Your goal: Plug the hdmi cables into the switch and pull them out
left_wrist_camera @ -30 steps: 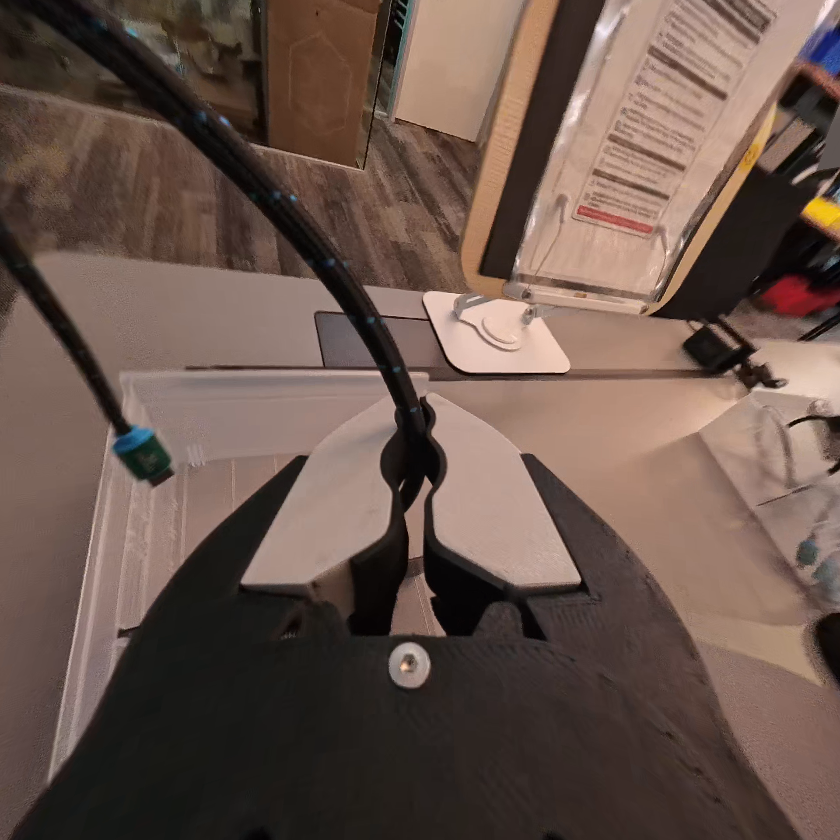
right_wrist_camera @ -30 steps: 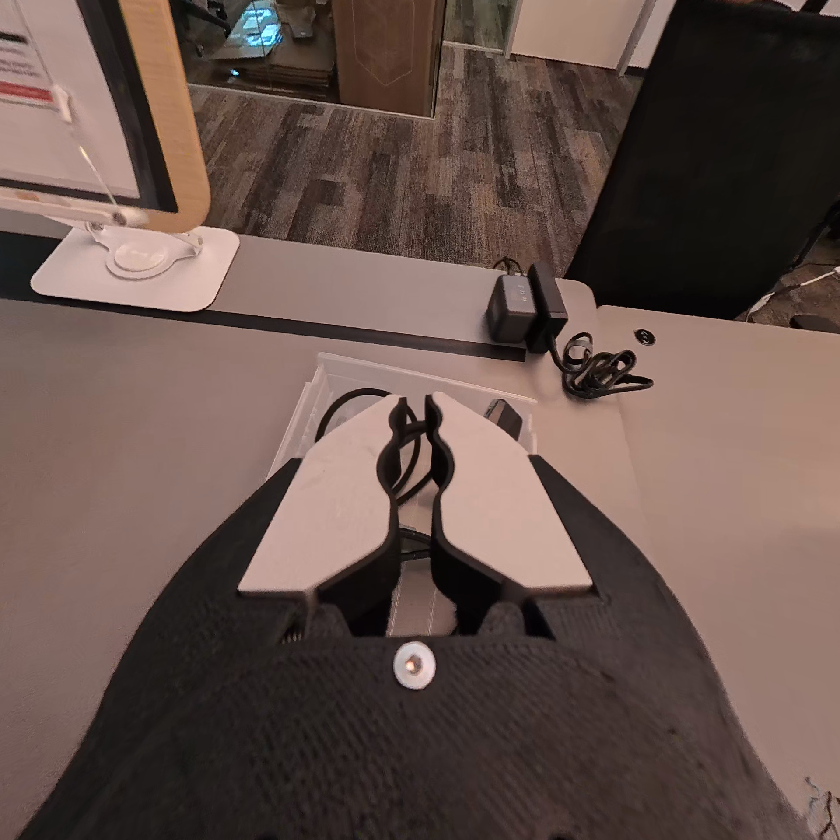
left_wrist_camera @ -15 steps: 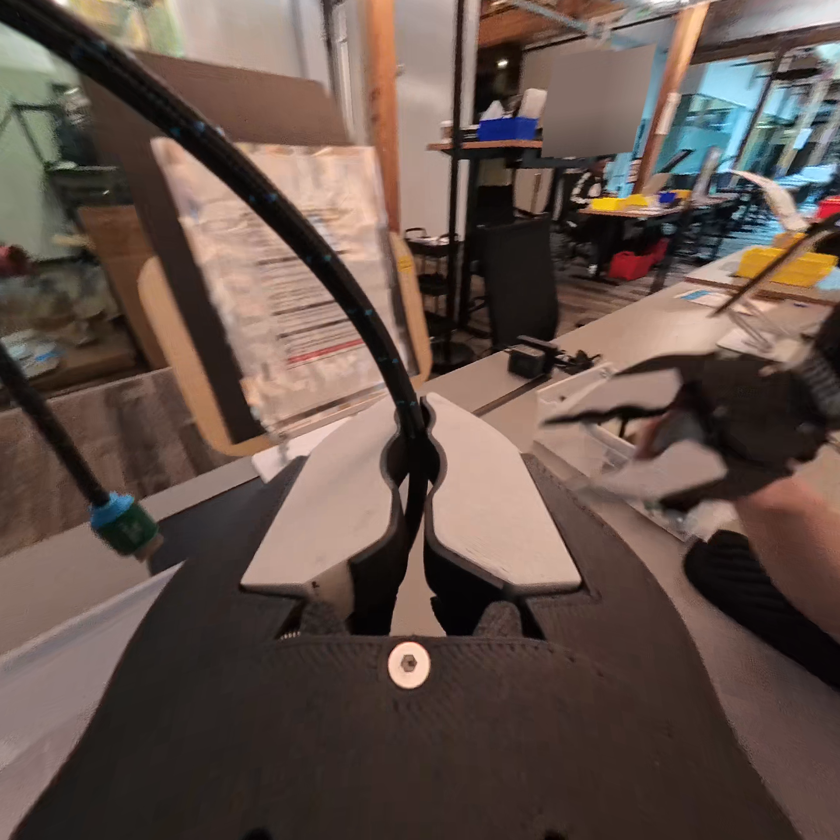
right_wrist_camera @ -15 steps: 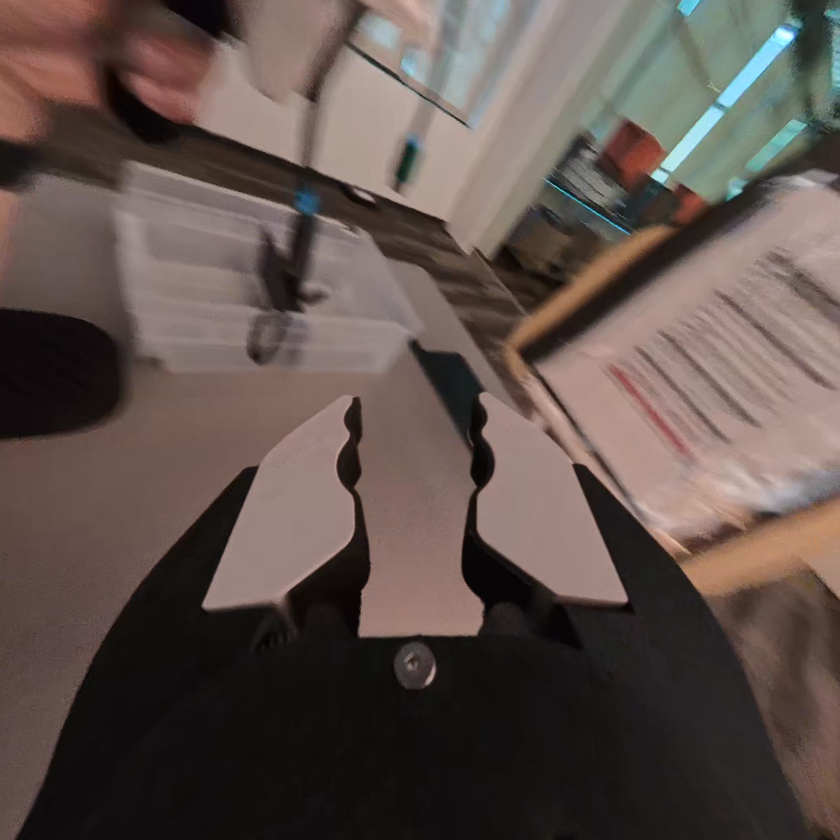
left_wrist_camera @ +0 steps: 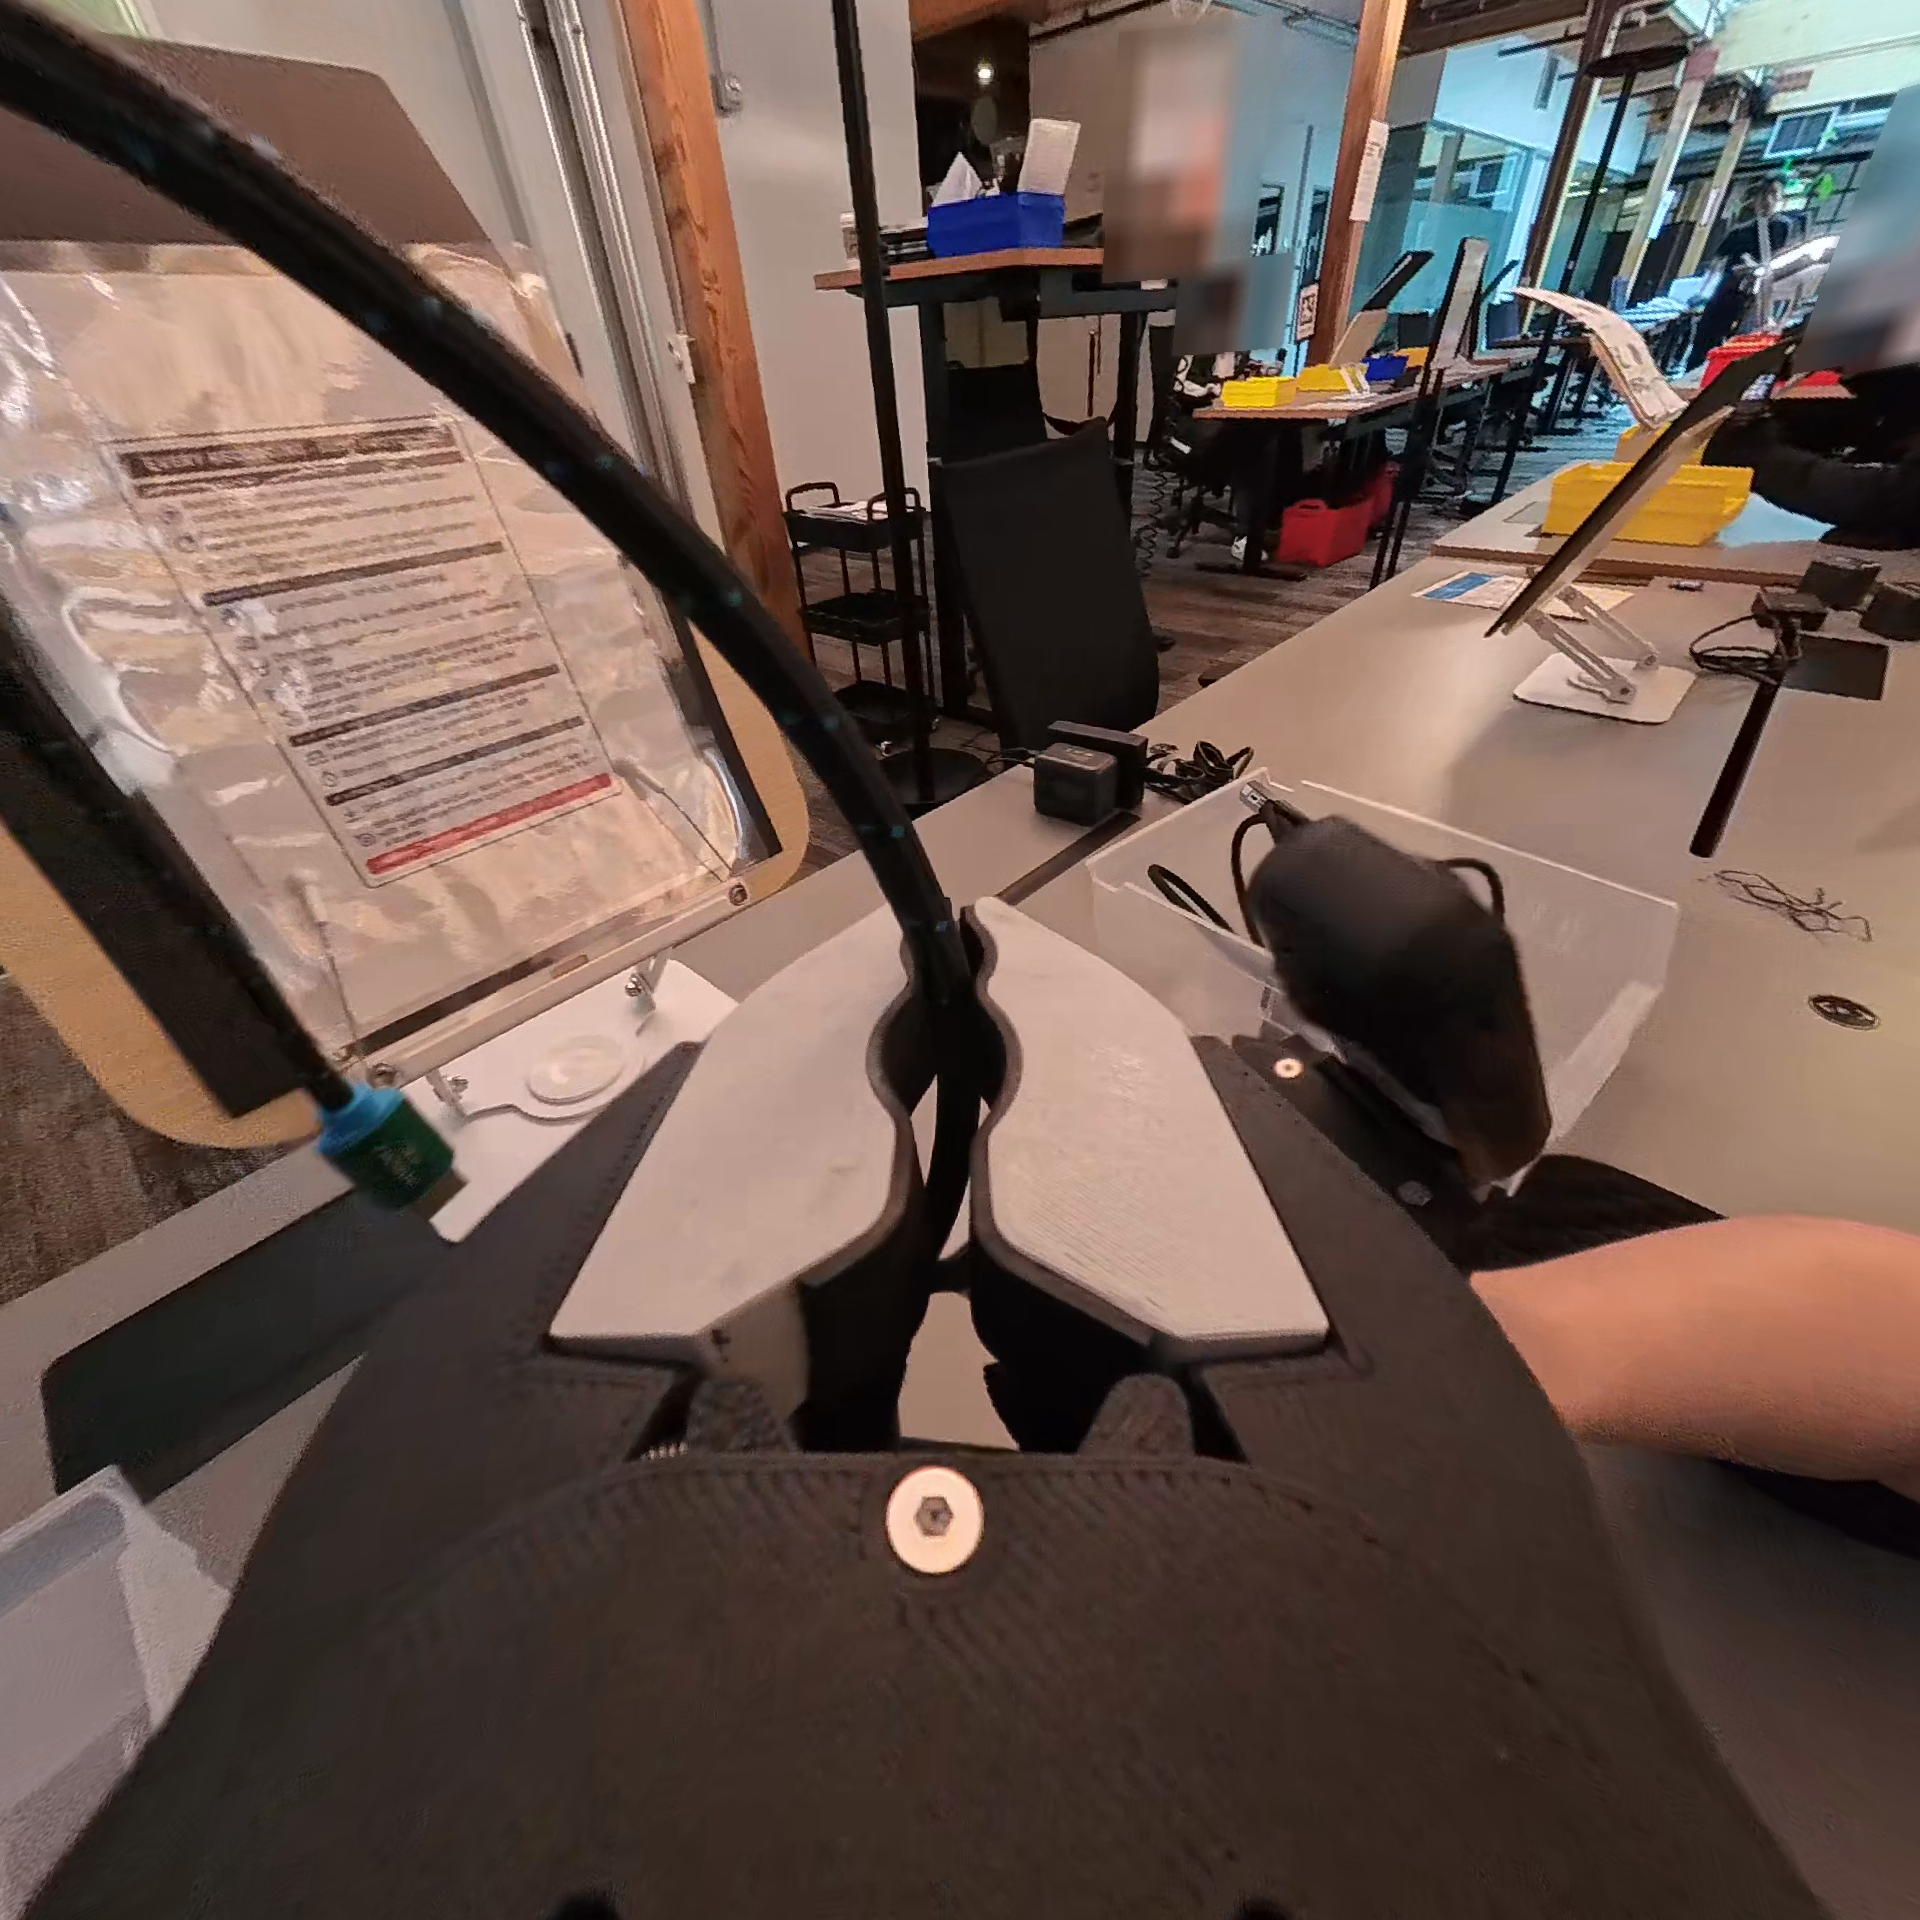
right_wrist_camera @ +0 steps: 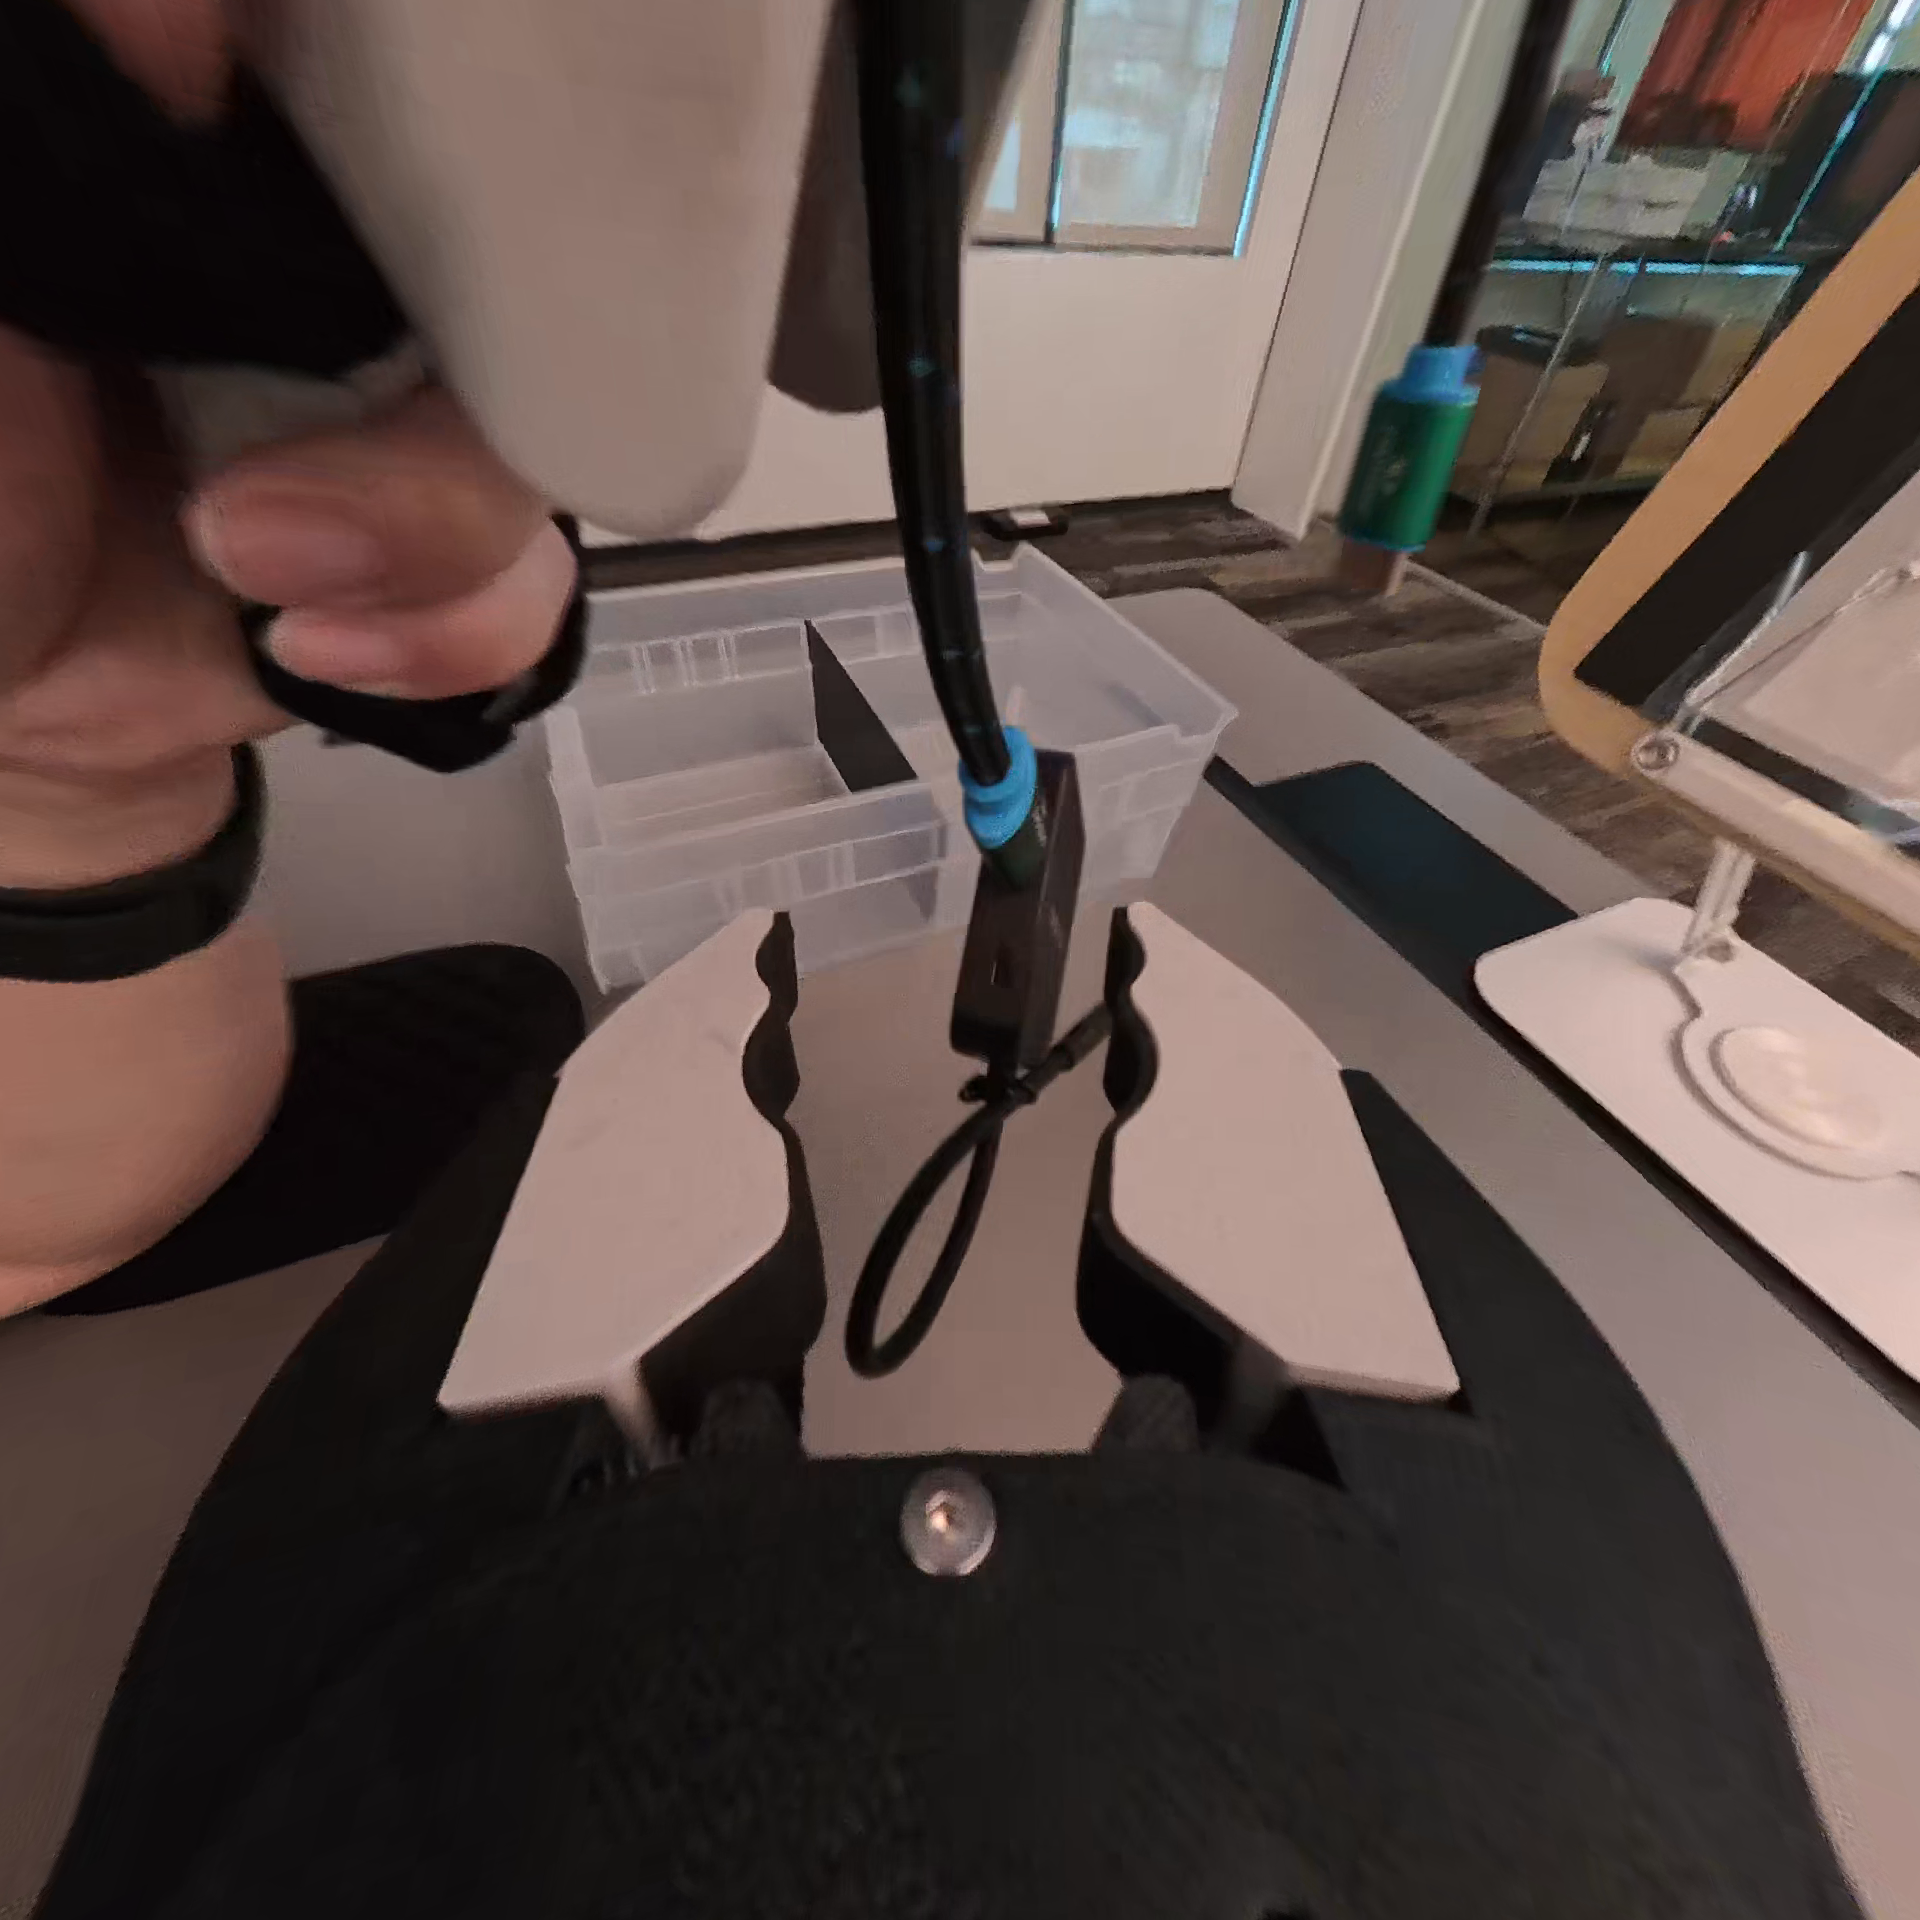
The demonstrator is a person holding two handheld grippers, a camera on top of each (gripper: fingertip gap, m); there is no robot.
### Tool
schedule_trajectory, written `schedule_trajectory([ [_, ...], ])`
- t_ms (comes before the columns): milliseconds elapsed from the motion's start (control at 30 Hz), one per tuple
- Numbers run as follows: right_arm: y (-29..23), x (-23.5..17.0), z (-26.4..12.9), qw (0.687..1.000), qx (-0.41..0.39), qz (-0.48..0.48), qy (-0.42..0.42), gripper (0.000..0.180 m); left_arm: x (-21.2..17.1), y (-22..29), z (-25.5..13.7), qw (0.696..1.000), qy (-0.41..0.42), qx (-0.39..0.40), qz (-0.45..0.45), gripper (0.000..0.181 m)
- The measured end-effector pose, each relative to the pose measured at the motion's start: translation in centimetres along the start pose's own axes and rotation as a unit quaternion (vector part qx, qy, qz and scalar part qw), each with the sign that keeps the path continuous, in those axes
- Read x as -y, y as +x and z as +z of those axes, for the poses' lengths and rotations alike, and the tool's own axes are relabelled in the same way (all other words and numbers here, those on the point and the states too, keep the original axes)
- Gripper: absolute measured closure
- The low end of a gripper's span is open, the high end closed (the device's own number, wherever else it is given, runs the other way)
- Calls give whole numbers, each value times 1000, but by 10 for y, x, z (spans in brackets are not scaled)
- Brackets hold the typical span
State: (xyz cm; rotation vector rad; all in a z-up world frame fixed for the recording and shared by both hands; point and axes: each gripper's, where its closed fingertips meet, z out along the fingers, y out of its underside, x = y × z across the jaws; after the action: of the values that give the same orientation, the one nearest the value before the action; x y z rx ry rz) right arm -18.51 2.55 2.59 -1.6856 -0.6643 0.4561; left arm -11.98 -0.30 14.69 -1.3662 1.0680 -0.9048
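Note:
My left gripper (left_wrist_camera: pixel 940 992) is shut on a black braided HDMI cable (left_wrist_camera: pixel 665 540), which arcs up and over to the left. Its free green plug with a blue collar (left_wrist_camera: pixel 384 1153) dangles in the air and also shows in the right wrist view (right_wrist_camera: pixel 1408 457). There, the cable's other plug (right_wrist_camera: pixel 997 805) sits in the top of a small black switch (right_wrist_camera: pixel 1023 914), which is upright between the fingers of my open right gripper (right_wrist_camera: pixel 951 977), touching neither. The switch's thin lead (right_wrist_camera: pixel 925 1236) loops on the grey table. One of the left gripper's fingers (right_wrist_camera: pixel 582 260) is above it.
A clear divided organizer box (right_wrist_camera: pixel 727 790) stands just behind the switch. An acrylic sign stand with a white base (right_wrist_camera: pixel 1766 1091) is to the right of it. In the left wrist view a clear bin (left_wrist_camera: pixel 1579 935) sits behind the right gripper's black body (left_wrist_camera: pixel 1392 987), near a black charger (left_wrist_camera: pixel 1081 779).
My right gripper left the clear bin, swung left and opened around the hanging switch. My left gripper, still shut on the cable, turned from the organizer box toward the right.

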Motion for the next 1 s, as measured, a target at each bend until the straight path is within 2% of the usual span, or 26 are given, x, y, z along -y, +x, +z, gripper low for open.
schedule_trajectory([
  [67,11,-13,5,999,-31,-15,-33,125,-2,4,4,1000,-3,-6,-2,180],
  [100,17,-19,6,997,-47,-25,-49,135,-3,4,5,1000,-3,-5,-2,180],
  [133,21,-25,6,996,-53,-36,-64,155,-3,5,6,1000,-2,-3,-1,179],
  [167,24,-26,5,995,-55,-44,-68,163,-3,5,6,1000,1,-1,2,179],
  [233,30,-26,1,994,-57,-58,-68,165,-4,8,8,1000,-3,-7,17,177],
  [267,33,-24,-2,994,-56,-64,-69,165,-7,9,8,999,-14,-9,27,168],
  [333,41,-17,-11,996,-47,-59,-56,165,-15,4,6,997,-54,3,52,130],
  [400,47,-9,-21,998,-25,-50,-37,165,-18,-7,0,994,-72,18,78,118],
  [500,66,1,-40,996,-43,-68,-26,165,-16,-7,-14,994,-72,-22,81,127],
  [600,81,12,-59,993,-58,-98,-8,165,-5,-4,-33,995,-52,-68,56,127],
  [700,83,29,-79,984,-63,-165,23,165,6,-12,-56,995,-30,-77,58,131],
  [767,66,40,-94,966,-30,-254,50,165,20,-33,-75,998,8,-40,54,133],
  [867,33,49,-116,916,13,-390,92,165,40,-66,-110,996,85,-9,26,135],
  [933,18,54,-126,892,21,-440,99,165,50,-82,-133,990,142,-20,1,147],
  [1000,5,56,-131,874,34,-475,99,165,56,-88,-149,980,191,-61,-16,148],
])
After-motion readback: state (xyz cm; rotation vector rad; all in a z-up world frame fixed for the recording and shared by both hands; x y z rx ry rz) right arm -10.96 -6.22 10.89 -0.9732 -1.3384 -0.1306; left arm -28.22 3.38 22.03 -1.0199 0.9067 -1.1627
